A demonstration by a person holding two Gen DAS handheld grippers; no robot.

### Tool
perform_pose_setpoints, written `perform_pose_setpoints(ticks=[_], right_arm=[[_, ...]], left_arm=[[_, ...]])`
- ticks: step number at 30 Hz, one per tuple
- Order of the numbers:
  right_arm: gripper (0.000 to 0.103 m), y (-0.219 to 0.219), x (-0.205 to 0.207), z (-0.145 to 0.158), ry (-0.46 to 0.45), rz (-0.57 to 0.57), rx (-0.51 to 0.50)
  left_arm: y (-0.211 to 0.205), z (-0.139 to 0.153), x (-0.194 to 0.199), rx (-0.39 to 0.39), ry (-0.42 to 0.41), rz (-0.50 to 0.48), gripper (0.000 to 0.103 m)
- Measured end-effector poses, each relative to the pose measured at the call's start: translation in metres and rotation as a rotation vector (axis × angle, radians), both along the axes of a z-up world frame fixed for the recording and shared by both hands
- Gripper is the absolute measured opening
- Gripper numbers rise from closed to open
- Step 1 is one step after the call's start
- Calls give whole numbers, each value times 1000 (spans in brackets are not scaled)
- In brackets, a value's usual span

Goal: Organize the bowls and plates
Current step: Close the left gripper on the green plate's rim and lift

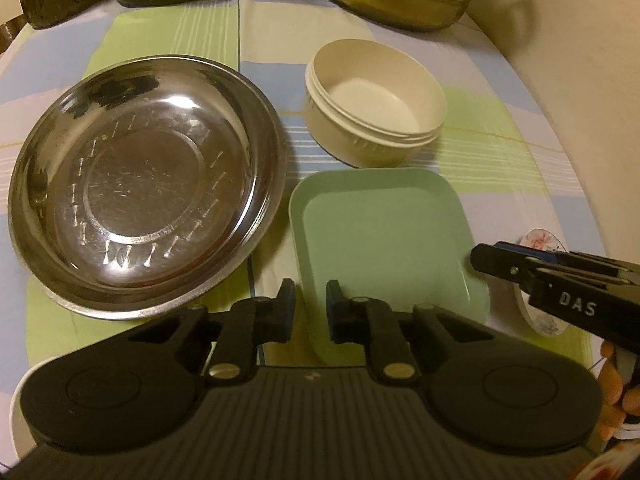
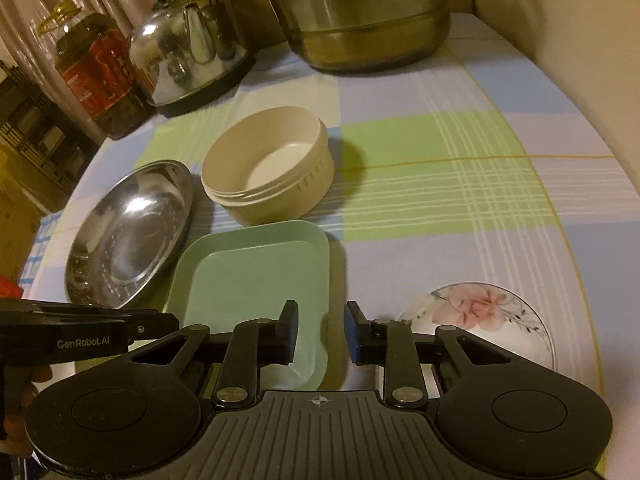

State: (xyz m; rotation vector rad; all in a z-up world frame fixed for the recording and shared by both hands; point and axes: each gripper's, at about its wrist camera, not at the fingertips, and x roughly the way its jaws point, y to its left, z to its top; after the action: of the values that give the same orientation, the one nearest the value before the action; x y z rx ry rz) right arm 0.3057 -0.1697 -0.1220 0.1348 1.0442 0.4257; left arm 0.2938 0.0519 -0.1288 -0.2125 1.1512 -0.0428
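a: left claw [image 1: 308, 308], status?

b: jaws parted with a narrow gap, nothing between them. it hangs over the near left edge of the green square plate [image 1: 384, 240]; whether a pad touches that rim, i cannot tell.

a: and the right claw [image 2: 322, 334]?

b: jaws apart, wider than the left, empty. the green plate's near right corner lies under and between its fingers. in the left wrist view this claw shows side-on at the right, its tip just beside the plate's right edge.

a: where do the task items lie?

b: ahead and left of the left claw, the steel plate [image 1: 148, 184], flat on the desk [image 1: 500, 152], just beside the green plate. straight ahead beyond the green plate, the cream bowl [image 1: 374, 100], upright, very close to the plate's far edge. to the right of the right claw, the floral dish [image 2: 492, 316], partly hidden behind the right finger, apart from the green plate.

a: anything else on the desk?

b: a checked cloth covers it. far ahead of both claws, at the back: a large steel pot [image 2: 360, 20], a kettle [image 2: 192, 48] to its left, and a dark jar with a red label [image 2: 96, 76] further left. all well apart from the dishes.

a: hands?

b: fingers show at the frame edge behind each claw's handle; blurred.
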Motion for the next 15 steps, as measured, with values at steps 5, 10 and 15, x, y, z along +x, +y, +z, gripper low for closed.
perform_pose_setpoints(ticks=[5, 10, 15], right_arm=[[20, 9, 4, -6, 16, 10, -44], [11, 13, 6, -10, 29, 12, -57], [4, 14, 5, -11, 29, 1, -73]], left_arm=[[2, -5, 3, -7, 9, -6, 12], [1, -7, 4, -7, 12, -9, 7], [3, -7, 4, -13, 13, -16, 5]])
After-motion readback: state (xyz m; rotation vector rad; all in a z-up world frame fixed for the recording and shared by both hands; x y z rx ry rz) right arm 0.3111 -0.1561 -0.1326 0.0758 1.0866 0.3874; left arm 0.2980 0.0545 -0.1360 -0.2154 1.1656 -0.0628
